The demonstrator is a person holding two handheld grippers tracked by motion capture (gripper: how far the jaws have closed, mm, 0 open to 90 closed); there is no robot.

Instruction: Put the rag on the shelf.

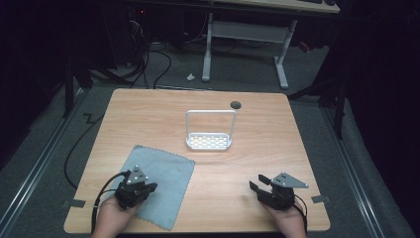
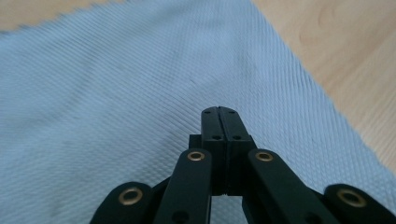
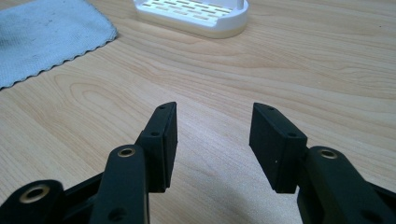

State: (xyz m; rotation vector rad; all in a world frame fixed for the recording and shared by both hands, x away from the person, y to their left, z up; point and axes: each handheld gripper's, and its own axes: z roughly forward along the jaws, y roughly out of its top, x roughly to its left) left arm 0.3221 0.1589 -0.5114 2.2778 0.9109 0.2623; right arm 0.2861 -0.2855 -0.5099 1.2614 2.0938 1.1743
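your left hand [image 1: 110,218] comes in from the bottom edge at the near left corner of the table [image 1: 257,163], and the left gripper [image 1: 148,187] it carries sits over the near part of the cloth [image 1: 163,173], pointing forward and a little to the right. its jaws are pressed together; in the left gripper view the two black tips meet in one line with nothing between them, the gripper [image 2: 219,111] hanging just above the weave. whether the tips touch the cloth [image 2: 116,93] you cannot tell from these pictures. the grey plate on top of the gripper tilts toward the camera, and its cable loops back along your forearm to the table's near edge.

your right hand [image 1: 287,220] enters at the near right, well apart from the left. the right gripper [image 1: 257,182] points to the left and slightly away from you, low over bare wood. its jaws are spread, holding nothing; in the right gripper view the gripper [image 3: 212,126] shows only wood grain in the gap between its pads.

the cloth lies flat on the near left part of the table, turned a little askew, its corner [image 3: 46,32] with a scalloped edge reaching toward the middle. the white rack [image 1: 209,141] stands at the centre of the table, beyond both grippers, with its tall hoop handle upright; its slotted base [image 3: 196,11] is ahead of the right gripper.
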